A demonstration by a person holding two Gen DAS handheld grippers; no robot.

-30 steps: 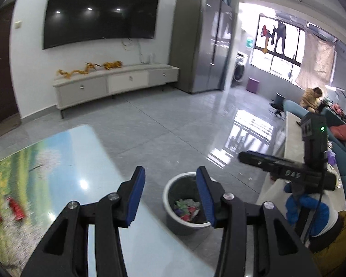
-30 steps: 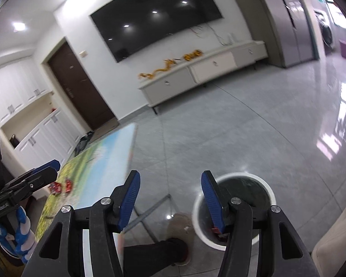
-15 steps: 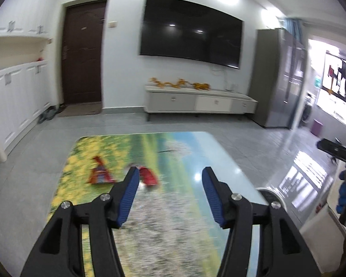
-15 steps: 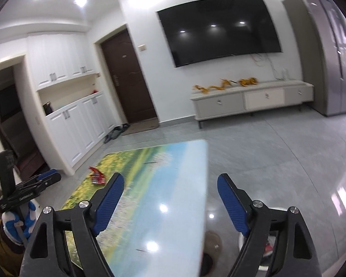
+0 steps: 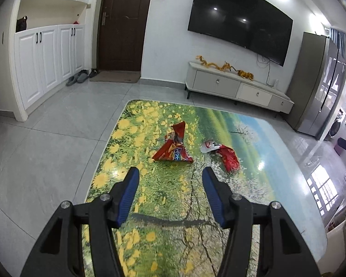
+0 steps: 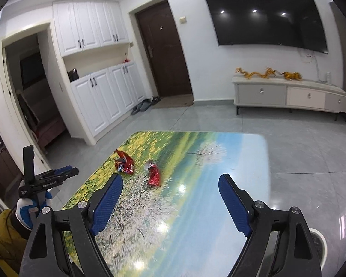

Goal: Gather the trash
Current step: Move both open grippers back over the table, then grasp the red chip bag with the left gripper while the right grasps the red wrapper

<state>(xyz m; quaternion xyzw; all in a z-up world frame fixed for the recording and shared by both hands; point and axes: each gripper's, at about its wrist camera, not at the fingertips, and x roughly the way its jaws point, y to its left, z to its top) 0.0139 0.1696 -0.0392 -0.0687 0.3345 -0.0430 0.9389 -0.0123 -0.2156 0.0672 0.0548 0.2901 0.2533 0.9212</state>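
The bin [image 6: 320, 242] shows only a rim sliver off the table's [image 5: 276, 161] near right corner; its contents are hidden. Two wrappers lie mid-table toward the left edge: a flat red one [image 5: 173, 149] and a crumpled one [image 5: 226, 157]. The left gripper [image 5: 170, 192] and right gripper [image 6: 170, 204] hang open and empty above the table, with nothing between them and the wrappers.

Our left gripper [image 5: 170, 194] and right gripper [image 6: 170, 198] look alike: matte black angular arms, ribbed blue pads lining the jaws, and silver screws behind those pads. We wear a blue-and-white glove [image 6: 26, 210] and a mustard-yellow sleeve [image 6: 2, 237]. White lettering marks the left gripper's side.
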